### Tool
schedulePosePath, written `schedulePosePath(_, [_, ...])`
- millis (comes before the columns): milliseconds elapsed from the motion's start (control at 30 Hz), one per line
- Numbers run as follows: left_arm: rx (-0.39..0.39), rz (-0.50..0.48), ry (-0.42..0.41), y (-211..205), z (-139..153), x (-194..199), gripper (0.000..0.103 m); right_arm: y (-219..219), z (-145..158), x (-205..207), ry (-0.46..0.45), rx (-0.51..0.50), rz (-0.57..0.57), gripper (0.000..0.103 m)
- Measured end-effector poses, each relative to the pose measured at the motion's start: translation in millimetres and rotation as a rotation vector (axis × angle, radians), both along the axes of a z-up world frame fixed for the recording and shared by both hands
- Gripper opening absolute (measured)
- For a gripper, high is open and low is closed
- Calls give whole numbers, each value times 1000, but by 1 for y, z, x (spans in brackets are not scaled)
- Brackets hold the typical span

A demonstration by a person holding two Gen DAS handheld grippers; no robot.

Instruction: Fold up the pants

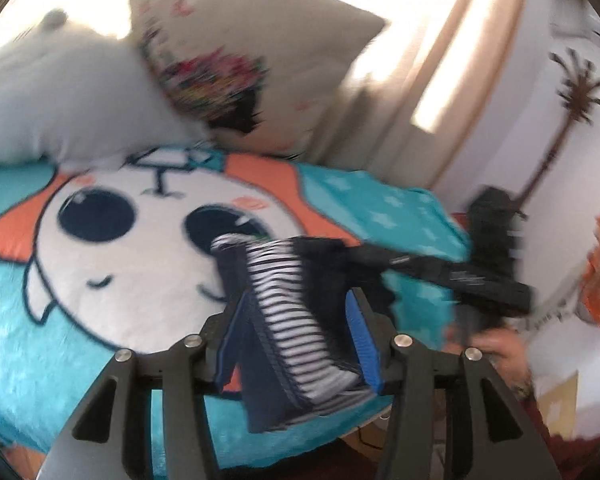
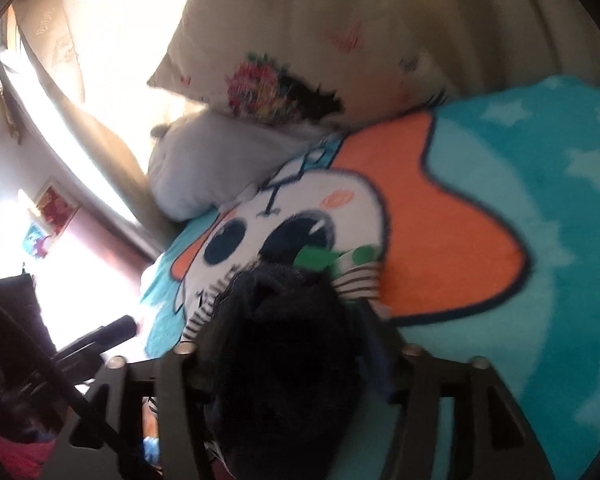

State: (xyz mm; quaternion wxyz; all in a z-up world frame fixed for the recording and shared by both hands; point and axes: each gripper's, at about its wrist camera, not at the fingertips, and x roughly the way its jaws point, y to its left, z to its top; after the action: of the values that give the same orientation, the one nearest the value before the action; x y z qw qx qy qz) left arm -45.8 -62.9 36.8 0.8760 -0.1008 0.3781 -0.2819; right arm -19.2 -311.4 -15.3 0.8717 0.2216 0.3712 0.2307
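Note:
The pants (image 1: 292, 320) are small, navy and white striped with dark navy parts. In the left wrist view my left gripper (image 1: 296, 336) is shut on the striped cloth, which hangs between its blue pads (image 1: 364, 340) above the bed. My right gripper (image 1: 488, 280) shows at the right, holding the other end. In the right wrist view my right gripper (image 2: 288, 344) is shut on a dark navy bunch of the pants (image 2: 284, 360), with striped cloth and green patches beyond it. The cloth hides its fingertips.
A teal blanket (image 1: 100, 380) with a cartoon face covers the bed. A white pillow (image 1: 72, 100) and a beige printed pillow (image 1: 240, 52) lie at its head. Curtains and a wall with a palm decal (image 1: 572, 120) stand to the right.

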Motion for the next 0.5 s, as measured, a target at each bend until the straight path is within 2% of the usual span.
schedulePosePath(67, [11,5,19,-2,-8,3,48,-8,13,-9,-42,-28,-63,68])
schedulePosePath(133, [19,-19,44,-8,-16,1,48,-15,25,-19,-90,9,-91,68])
schedulePosePath(200, [41,-36,52,-15,-23,-1,48,-16,37,-28,-139,104,-55,68])
schedulePosePath(267, [74,-33,54,-21,-29,-2,48,-11,41,-32,-151,211,16,68])
schedulePosePath(400, [115,-23,50,-27,-38,-6,48,5,29,-25,-95,512,190,68])
schedulePosePath(433, [119,-21,45,-27,-39,-7,49,10,24,-23,-72,544,207,68])
schedulePosePath(500, [121,-22,37,-26,-39,-8,51,19,12,-18,-18,523,196,68])
